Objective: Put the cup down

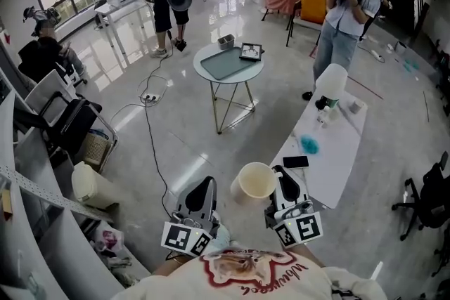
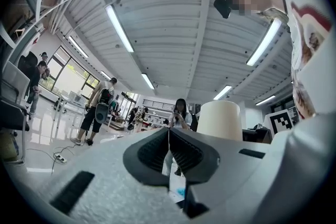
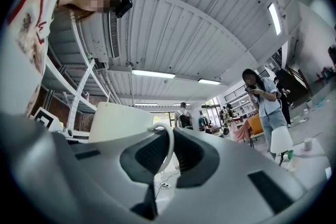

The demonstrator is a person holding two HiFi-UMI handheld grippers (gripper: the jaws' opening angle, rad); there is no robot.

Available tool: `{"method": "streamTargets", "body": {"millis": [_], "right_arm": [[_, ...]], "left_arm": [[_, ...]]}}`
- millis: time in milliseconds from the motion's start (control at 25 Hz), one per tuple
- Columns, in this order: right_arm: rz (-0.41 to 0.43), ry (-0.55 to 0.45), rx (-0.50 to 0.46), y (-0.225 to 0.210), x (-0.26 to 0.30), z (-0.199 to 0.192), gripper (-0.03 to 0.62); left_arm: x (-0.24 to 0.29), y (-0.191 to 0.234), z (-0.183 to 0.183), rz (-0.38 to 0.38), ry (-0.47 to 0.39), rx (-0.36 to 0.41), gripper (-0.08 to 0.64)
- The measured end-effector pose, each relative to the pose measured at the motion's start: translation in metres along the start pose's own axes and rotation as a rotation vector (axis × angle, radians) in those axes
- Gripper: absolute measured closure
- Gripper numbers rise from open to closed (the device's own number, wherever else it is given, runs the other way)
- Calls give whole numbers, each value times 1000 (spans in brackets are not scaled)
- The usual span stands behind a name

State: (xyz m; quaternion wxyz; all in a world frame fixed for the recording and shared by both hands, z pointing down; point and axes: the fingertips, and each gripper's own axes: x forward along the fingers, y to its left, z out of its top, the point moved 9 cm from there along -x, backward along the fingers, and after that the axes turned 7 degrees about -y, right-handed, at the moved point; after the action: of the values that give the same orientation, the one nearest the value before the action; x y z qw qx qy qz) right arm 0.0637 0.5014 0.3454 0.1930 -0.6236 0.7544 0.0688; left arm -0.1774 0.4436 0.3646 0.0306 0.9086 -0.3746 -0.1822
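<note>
A cream cup (image 1: 256,181) with a thin loop handle hangs in the air close to my chest, above the floor and just left of the long white table (image 1: 337,151). My right gripper (image 1: 280,183) is shut on the handle. In the right gripper view the handle (image 3: 169,145) runs between the pads, with the cup body (image 3: 123,120) to the left. My left gripper (image 1: 204,190) sits left of the cup, shut with nothing in it. In the left gripper view its pads (image 2: 152,150) meet, and the cup (image 2: 226,120) stands to the right beyond them.
On the long white table lie a black phone (image 1: 295,161), a blue object (image 1: 309,145) and a white upturned vessel (image 1: 330,83). Farther off stands a round table (image 1: 228,65) carrying a tray. A person (image 1: 344,10) stands beyond it, and a cable (image 1: 151,137) trails across the floor.
</note>
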Motion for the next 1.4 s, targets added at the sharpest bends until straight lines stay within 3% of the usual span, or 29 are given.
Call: {"method": "streamTargets", "body": {"millis": [560, 1400], "right_arm": [[12, -2, -9, -28, 74, -26, 551], [-62, -78, -22, -75, 302, -95, 551]], "left_arm": [[73, 48, -14, -20, -24, -1, 543], [265, 228, -13, -138, -32, 23, 543]]}}
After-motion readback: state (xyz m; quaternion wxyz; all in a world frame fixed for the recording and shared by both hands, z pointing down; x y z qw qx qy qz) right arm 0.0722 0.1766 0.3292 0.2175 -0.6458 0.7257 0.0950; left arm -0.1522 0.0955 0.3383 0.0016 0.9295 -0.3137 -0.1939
